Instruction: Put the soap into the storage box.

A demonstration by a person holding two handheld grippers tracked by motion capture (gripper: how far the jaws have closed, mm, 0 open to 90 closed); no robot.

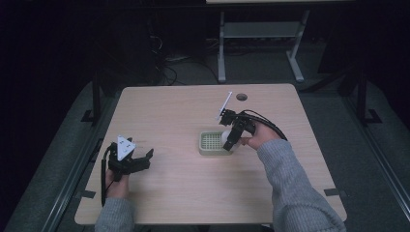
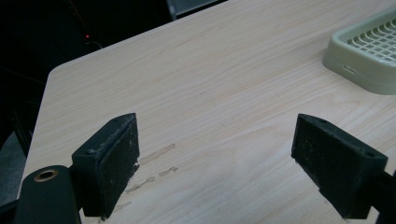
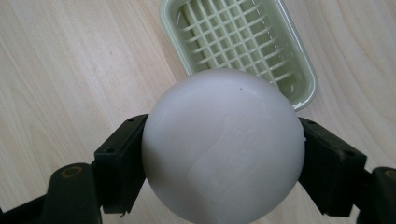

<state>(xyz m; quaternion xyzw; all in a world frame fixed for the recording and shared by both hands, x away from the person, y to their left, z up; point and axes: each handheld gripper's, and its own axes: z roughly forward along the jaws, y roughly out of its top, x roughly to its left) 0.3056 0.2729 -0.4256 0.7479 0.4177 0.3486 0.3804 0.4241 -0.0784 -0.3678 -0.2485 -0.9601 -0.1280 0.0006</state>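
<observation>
A white ball (image 3: 222,144) sits clamped between the jaws of my right gripper (image 3: 223,151), just above the near end of a pale green slatted basket (image 3: 238,42). From the high view the right gripper (image 1: 231,137) hangs over the right edge of that basket (image 1: 209,143) in the middle of the table, with the ball (image 1: 226,135) showing pale between its jaws. My left gripper (image 1: 138,162) is at the front left of the table, open, nothing between its fingers (image 2: 112,158). The basket's corner (image 2: 364,51) lies off to the upper right of the left gripper (image 2: 215,163).
The wooden table (image 1: 174,116) has a cable hole (image 1: 241,96) near its far edge. A white-legged desk frame (image 1: 261,38) stands on the dark floor beyond. Faint scuff marks (image 2: 154,170) lie on the wood between the left jaws.
</observation>
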